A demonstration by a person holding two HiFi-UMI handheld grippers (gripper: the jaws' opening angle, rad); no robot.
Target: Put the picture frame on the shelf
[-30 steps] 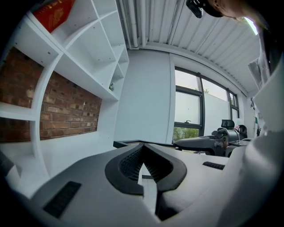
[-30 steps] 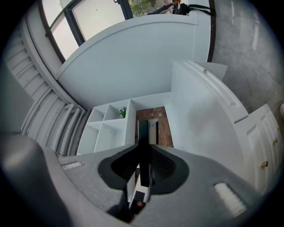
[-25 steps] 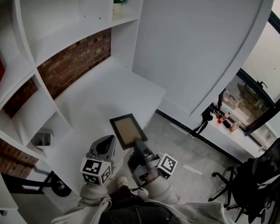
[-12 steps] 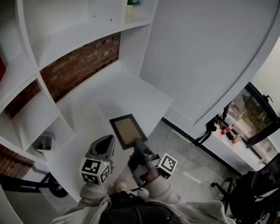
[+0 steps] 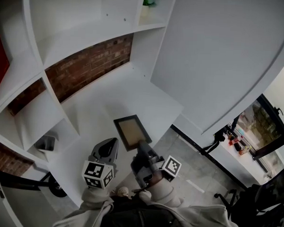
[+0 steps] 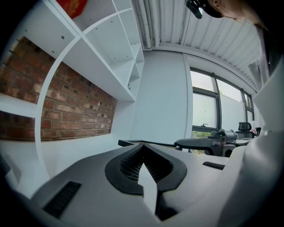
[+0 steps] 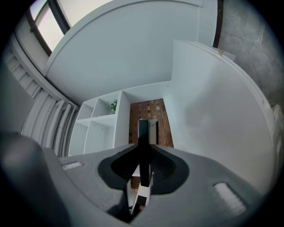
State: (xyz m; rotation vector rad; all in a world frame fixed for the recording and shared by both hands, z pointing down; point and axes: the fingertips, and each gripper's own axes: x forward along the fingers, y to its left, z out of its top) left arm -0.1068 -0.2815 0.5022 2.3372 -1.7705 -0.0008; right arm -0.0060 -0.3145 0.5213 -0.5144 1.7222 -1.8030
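My right gripper (image 5: 142, 146) clamps the picture frame (image 5: 130, 131) above the front of the white shelf (image 5: 147, 99), my left gripper (image 5: 112, 143) is closed and empty, so I judge the placing is not yet done.

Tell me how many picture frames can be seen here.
1. The picture frame is clamped in the right gripper, near the front edge of the white shelf. More could be hidden in the shelf compartments.

right claw (image 7: 142, 149) — clamped on picture frame (image 7: 143, 131), edge-on | white shelf (image 7: 102, 131) beyond, brick-backed apparently
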